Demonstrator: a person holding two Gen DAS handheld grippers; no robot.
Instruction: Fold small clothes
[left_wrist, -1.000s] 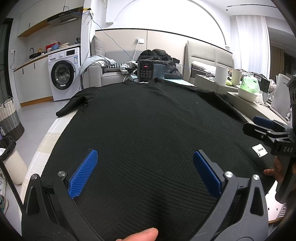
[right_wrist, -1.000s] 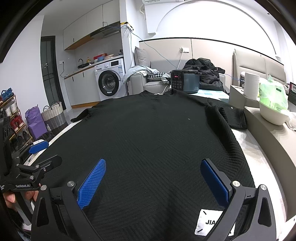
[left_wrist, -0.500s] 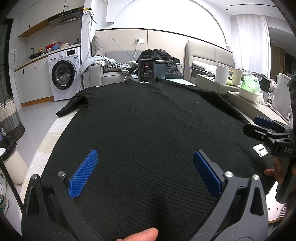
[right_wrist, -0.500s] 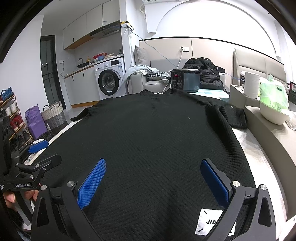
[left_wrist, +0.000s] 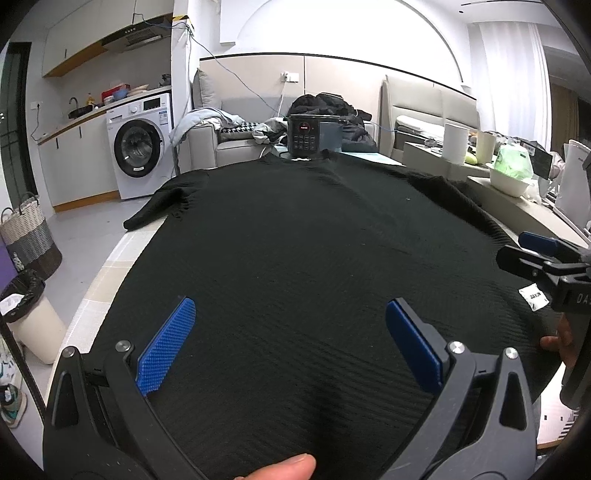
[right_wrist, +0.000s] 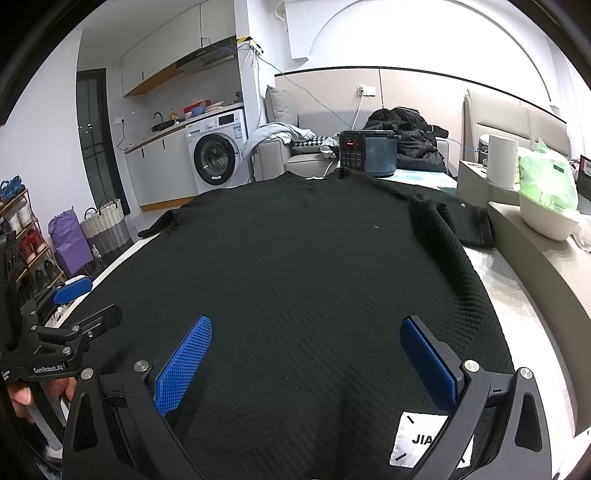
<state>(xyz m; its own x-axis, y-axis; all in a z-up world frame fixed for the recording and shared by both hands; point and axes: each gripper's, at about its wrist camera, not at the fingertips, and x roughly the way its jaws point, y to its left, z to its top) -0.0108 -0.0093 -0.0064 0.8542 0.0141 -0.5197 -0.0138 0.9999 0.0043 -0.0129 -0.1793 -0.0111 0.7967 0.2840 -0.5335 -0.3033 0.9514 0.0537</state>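
So both grippers, left gripper (left_wrist: 291, 332) and right gripper (right_wrist: 306, 350), hang wide open over the flat black sweater (left_wrist: 314, 240), gripping nothing.

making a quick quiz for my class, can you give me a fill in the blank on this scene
1. The sweater spread flat on the table is ____ in colour.
2. Both the left tool and the right tool have their jaws ____.
3. The pads on the fingers are ____ in colour.
4. Past the sweater's collar stands a dark ____ with a lit red display.

Missing words: black; open; blue; cooker
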